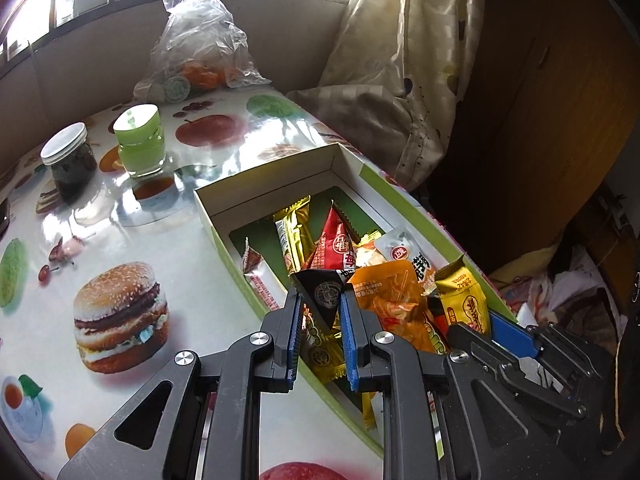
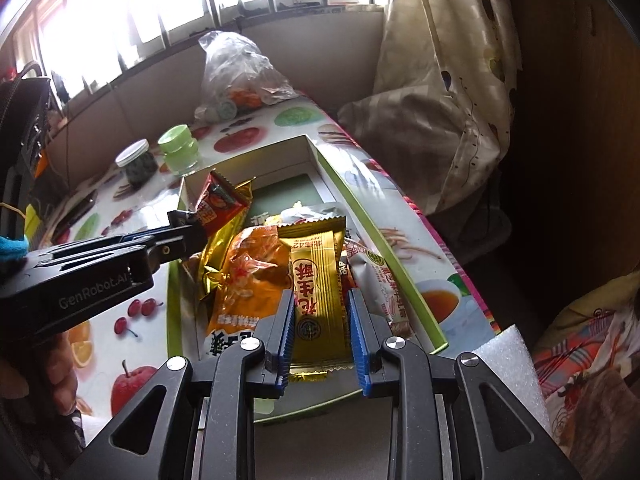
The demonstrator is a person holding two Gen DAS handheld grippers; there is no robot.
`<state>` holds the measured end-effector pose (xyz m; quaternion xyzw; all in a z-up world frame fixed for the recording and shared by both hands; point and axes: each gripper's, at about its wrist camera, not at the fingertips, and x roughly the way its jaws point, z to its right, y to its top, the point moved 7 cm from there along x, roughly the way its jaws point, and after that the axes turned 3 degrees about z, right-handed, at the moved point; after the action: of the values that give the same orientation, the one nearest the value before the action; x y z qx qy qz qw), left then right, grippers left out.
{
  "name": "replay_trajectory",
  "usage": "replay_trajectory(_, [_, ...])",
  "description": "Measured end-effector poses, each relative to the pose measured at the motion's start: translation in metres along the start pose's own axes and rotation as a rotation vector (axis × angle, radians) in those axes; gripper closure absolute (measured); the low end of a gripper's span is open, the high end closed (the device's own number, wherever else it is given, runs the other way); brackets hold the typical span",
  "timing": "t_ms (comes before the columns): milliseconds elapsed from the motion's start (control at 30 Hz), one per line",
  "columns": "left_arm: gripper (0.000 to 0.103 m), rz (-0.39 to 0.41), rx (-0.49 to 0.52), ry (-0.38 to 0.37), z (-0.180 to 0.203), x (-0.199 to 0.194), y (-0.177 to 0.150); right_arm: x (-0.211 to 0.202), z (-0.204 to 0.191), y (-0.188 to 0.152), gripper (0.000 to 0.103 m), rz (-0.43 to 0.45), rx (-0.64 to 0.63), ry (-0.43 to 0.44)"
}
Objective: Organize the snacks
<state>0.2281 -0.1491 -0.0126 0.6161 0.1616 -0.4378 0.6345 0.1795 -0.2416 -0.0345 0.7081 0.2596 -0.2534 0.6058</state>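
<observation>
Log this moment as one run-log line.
left gripper: shut on triangular packet | right gripper: shut on gold packet | both over box | stage: placing snacks

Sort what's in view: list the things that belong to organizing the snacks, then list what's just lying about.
Job:
box
black triangular packet in the left gripper
gold packet in the right gripper
orange packet

Lying about:
dark jar
green jar
plastic bag
curtain

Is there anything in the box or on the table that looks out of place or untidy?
Yes. The snack packets in the box lie in a jumbled heap at its near end, overlapping at angles, while the far end is bare. One gold wrapper pokes over the near wall. Nothing looks spilled or torn.
</observation>
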Motion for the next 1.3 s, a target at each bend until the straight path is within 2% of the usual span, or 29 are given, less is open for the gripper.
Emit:
replay_trajectory(467, [0.083,-0.028,-0.008,-0.004,0.001,0.013,-0.004,0.008,0.005,-0.002,0.078,-0.006,0.019,0.01])
replay_trajectory(633, [0.08,-0.03,-0.002,0.001,0.003,0.012,-0.004,0.007,0.005,-0.002,0.074,-0.003,0.018,0.011])
replay_trajectory(767, [0.071,-0.029,-0.015,-0.002,0.001,0.01,-0.004,0.006,0.004,-0.002,0.071,0.0,0.016,0.011])
replay_trajectory(967, [0.067,-0.018,-0.002,0.0,0.005,0.004,-0.003,-0.001,0.003,-0.002,0.067,0.014,0.013,0.003])
replay_trajectory(1300, [0.066,0.019,-0.002,0.023,0.009,-0.025,-0.009,-0.022,0.003,-0.002,0.057,0.049,0.007,-0.018])
